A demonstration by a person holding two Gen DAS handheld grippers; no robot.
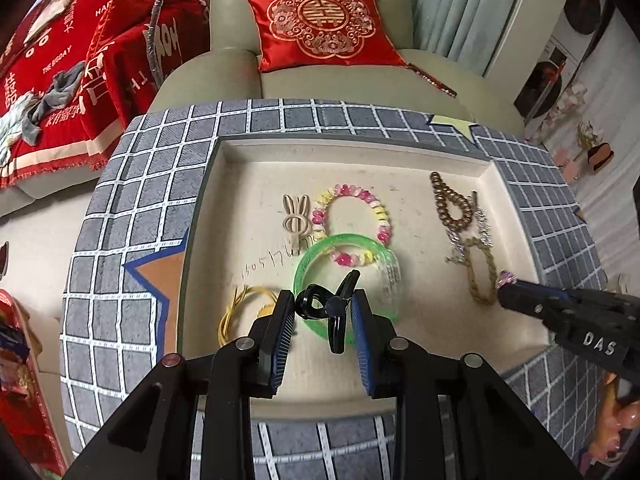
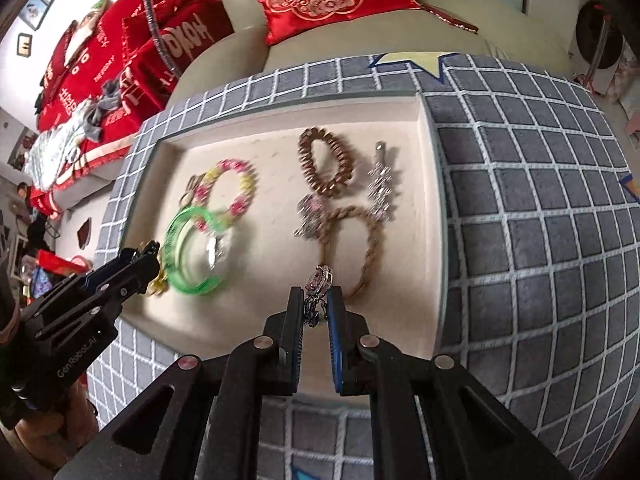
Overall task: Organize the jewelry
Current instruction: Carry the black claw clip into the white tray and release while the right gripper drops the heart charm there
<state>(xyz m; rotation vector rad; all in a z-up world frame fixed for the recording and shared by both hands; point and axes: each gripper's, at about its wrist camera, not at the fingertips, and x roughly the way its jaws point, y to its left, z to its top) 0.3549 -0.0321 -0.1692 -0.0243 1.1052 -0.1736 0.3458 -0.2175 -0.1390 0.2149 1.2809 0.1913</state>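
My left gripper (image 1: 323,307) is shut on a black hair claw clip (image 1: 334,312) above the cream tray (image 1: 224,184), over a green bangle (image 1: 310,258). My right gripper (image 2: 316,300) is shut on a sparkly pink rhinestone clip (image 2: 319,280) near the tray's front; it shows in the left wrist view (image 1: 505,282) too. In the tray lie a pink-yellow bead bracelet (image 1: 380,216), a beige rabbit clip (image 1: 295,216), a yellow band (image 1: 236,308), a brown coil tie (image 2: 324,168), a twisted rope ring (image 2: 370,248) and silver rhinestone clips (image 2: 380,184).
The tray rests on a grey grid-pattern mat (image 1: 132,208) with star shapes. Behind it is a pale green sofa (image 1: 312,88) with a red embroidered cushion (image 1: 324,24) and red blankets (image 1: 60,80) at the left.
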